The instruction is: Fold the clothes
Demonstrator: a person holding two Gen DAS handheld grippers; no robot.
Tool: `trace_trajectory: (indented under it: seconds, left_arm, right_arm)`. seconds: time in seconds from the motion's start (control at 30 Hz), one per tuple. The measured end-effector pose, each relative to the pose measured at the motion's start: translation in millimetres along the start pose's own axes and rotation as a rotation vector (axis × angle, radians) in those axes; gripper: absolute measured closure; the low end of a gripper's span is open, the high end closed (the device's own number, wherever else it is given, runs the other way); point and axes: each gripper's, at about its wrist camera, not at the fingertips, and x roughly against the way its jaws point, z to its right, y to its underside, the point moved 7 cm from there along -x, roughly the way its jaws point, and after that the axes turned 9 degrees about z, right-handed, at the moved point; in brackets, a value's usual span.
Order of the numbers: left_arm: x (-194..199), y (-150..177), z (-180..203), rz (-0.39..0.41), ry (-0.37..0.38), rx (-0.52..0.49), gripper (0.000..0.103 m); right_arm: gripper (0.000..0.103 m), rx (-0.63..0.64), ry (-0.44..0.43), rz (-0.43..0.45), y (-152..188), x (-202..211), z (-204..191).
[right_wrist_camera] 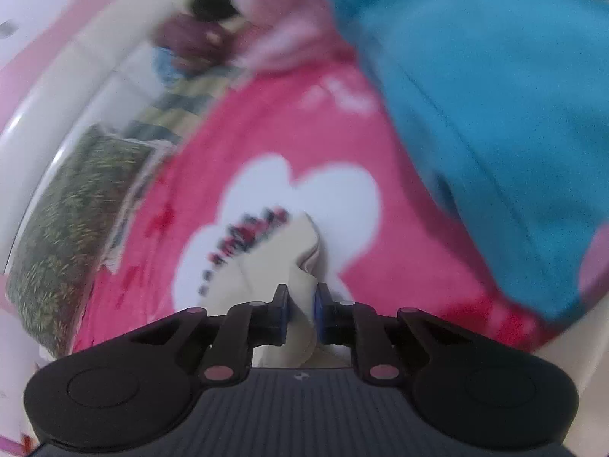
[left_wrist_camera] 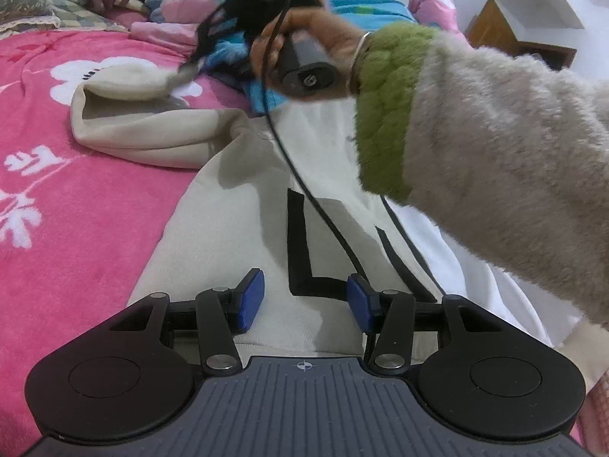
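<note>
One cream sleeve (right_wrist_camera: 300, 266) lies pinched inside the right tool (right_wrist_camera: 301, 304).

Fleecy pink blanket (left_wrist_camera: 95, 198), matt cream sweatshirt (left_wrist_camera: 213, 236)

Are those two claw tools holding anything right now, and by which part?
The right gripper pinches the cream sweatshirt by its sleeve end. The left gripper is open, holding nothing.

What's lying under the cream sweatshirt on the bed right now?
The cream sweatshirt lies on the pink flowered blanket, which shows along its left side and past its sleeve. On the right, white fabric shows beside it. What lies beneath its middle is covered.
</note>
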Motion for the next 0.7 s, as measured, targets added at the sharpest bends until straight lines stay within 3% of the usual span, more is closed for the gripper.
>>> trace_trajectory:
  seconds: [0.2,0.4,0.7]
  left_arm:
    - [2,-3,-5,0.002,0.012,0.069,0.055]
    - [5,-5,-10,0.005,0.034,0.14,0.055]
    - [3,-3,-10,0.002,0.018,0.118,0.056]
  right_arm:
    - [0.091,0.251,-0.115,0.219,-49,74,-93]
    - [0.091,0.44,-0.173,0.347,-77,124,-185]
    - [0.092,0.461,-0.222,0.485,-90,140,-259]
